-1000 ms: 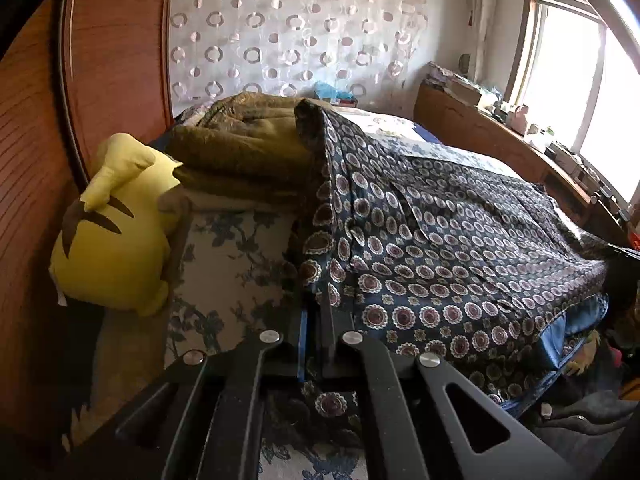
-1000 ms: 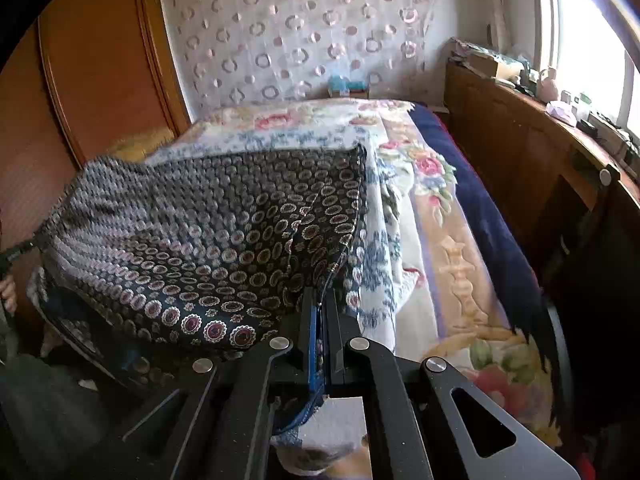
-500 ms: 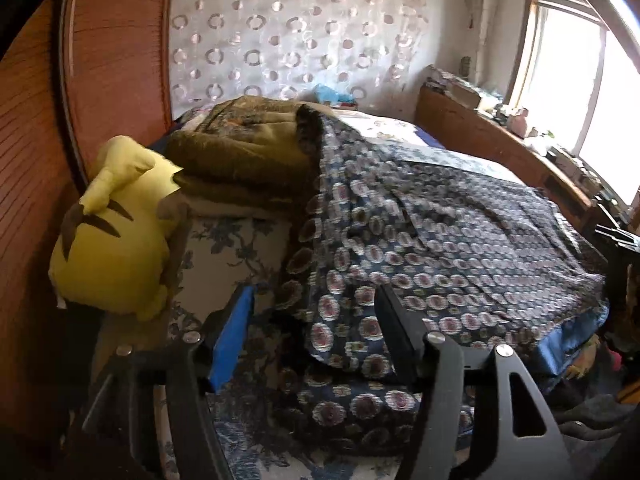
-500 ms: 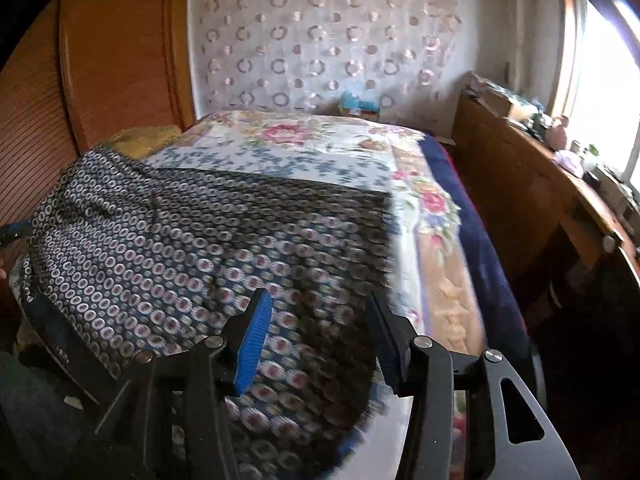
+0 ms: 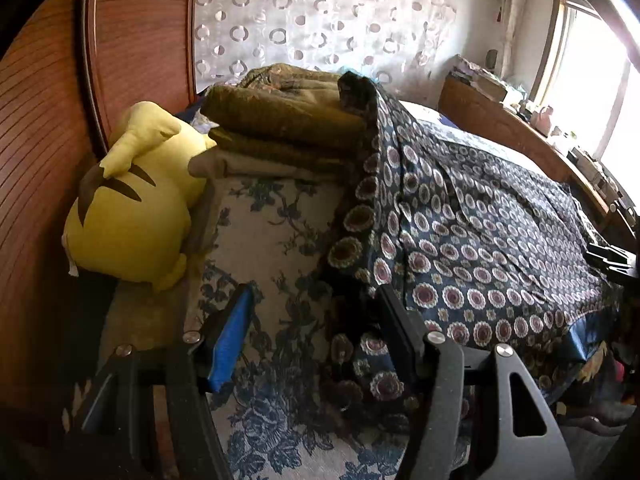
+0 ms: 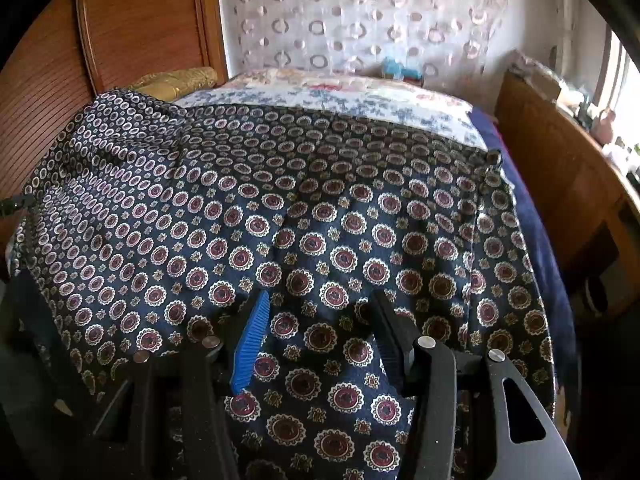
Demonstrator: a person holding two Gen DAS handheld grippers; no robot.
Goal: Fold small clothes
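Left gripper [image 5: 314, 316] fingers wide, holding nothing, over bed [image 5: 272, 236]. Right gripper [image 6: 320, 320] fingers wide, empty, over patterned garment [image 6: 304, 216]. Garment spread flat across bed; far corner draped onto folded blankets [image 5: 280, 120]. Yellow plush toy [image 5: 132, 200] beside blankets.

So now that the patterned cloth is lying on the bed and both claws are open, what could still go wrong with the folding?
1. One corner of the patterned cloth is draped up on the folded brown blankets, so it does not lie flat; a fold may come out crooked.
2. Its near edge hangs over the bed side; it might slide off.
3. The left gripper sits at the bunched edge and could pinch several layers.
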